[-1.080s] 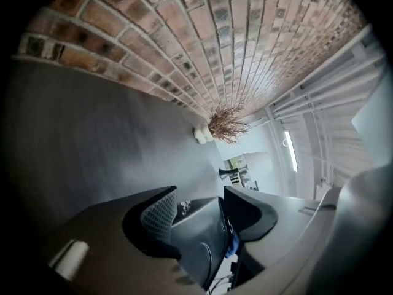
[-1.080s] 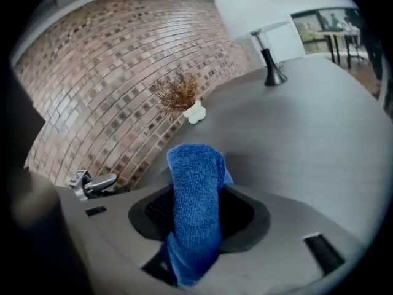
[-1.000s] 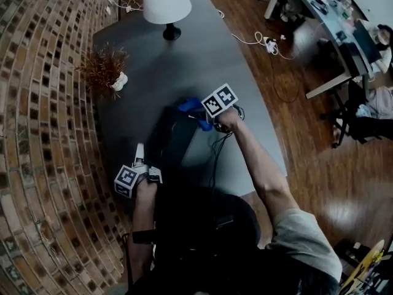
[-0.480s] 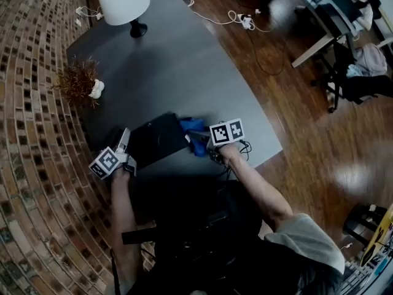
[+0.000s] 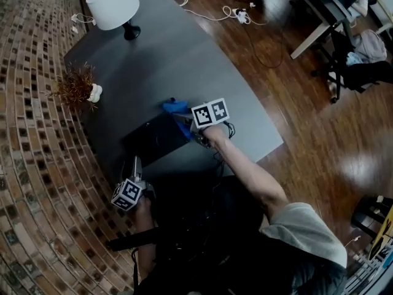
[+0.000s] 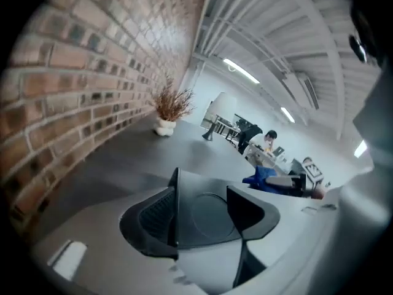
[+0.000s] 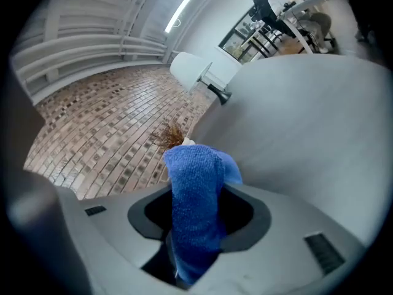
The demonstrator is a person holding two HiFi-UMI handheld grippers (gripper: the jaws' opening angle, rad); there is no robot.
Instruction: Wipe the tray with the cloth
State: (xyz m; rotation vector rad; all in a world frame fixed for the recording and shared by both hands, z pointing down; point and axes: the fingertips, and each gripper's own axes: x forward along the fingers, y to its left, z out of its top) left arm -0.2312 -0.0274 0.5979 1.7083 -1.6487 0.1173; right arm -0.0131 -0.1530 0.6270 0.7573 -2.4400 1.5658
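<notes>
Pinches blue cloth (image 5: 174, 108) in right gripper (image 5: 187, 129), tray (image 5: 153, 141) at its tips. Has just been opening empty left gripper (image 5: 136, 165), tray ahead.

The jaws of the left gripper (image 6: 202, 195) have just been opening and stand apart, nothing held between them, above the grey table (image 6: 116, 158). A brick wall (image 6: 73, 72) runs along the left. A dried plant (image 6: 171, 106) and a lamp (image 6: 221, 110) stand farther down, and the blue cloth (image 6: 261, 178) sits in the right gripper (image 6: 285, 182).
</notes>
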